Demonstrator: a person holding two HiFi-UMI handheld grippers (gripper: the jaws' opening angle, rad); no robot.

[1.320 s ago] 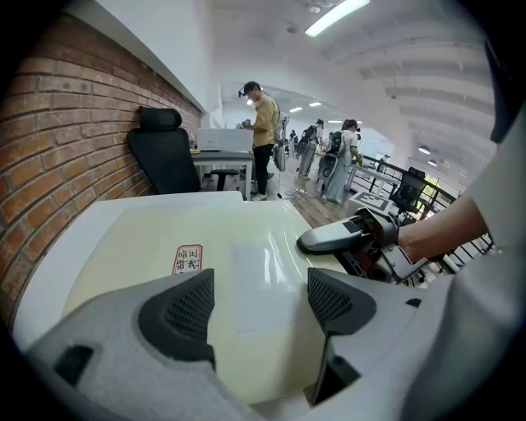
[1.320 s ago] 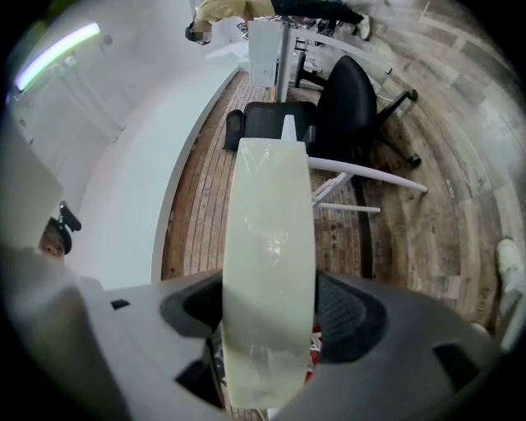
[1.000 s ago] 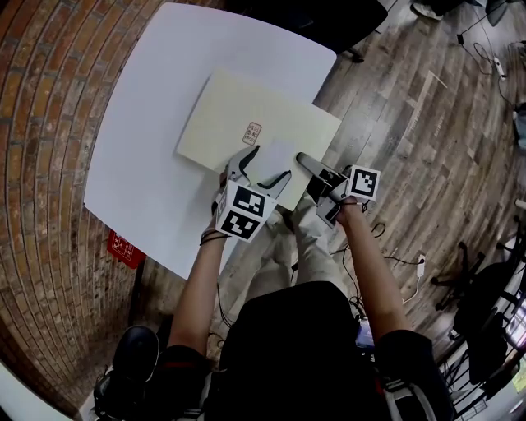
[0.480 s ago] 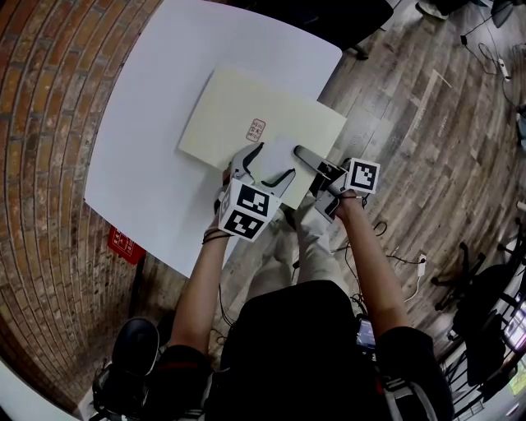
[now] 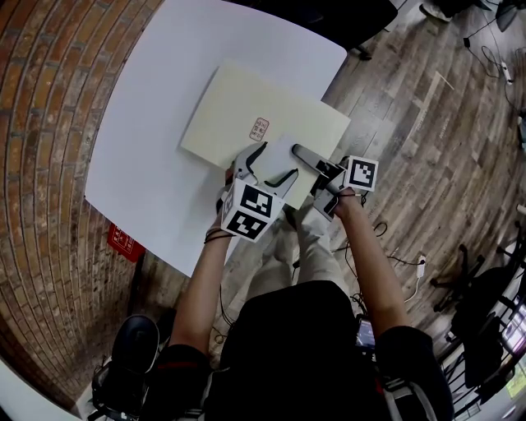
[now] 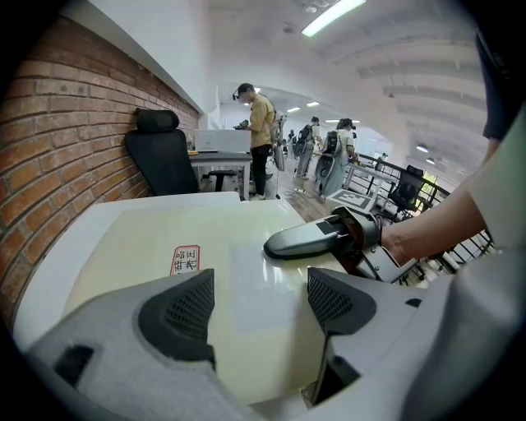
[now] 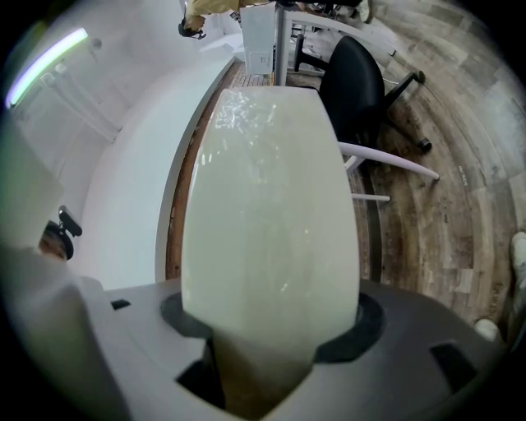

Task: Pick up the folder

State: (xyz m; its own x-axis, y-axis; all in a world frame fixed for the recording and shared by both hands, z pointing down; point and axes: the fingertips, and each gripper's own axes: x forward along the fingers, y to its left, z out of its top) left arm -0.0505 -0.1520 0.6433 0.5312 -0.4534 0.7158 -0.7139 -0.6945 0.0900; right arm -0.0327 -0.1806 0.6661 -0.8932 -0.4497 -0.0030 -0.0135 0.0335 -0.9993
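A cream folder (image 5: 246, 111) with a small red stamp (image 5: 259, 128) lies flat on the white table (image 5: 140, 156), with its right corner past the table's edge. My right gripper (image 5: 306, 156) is shut on the folder's near right edge; in the right gripper view the folder (image 7: 267, 181) runs out from between the jaws. My left gripper (image 5: 275, 163) hovers open over the folder's near edge, with nothing between its fingers. In the left gripper view the folder (image 6: 140, 247) lies below the jaws, and the right gripper's upper jaw rests on it.
A black chair (image 5: 329, 16) stands at the table's far side. Wooden floor (image 5: 427, 148) lies to the right, brick (image 5: 41, 164) to the left, and a red object (image 5: 123, 245) sits under the near table edge. People stand far off in the left gripper view.
The head view has shifted slightly. Both grippers stay where they were relative to the folder, the right one still shut on its edge.
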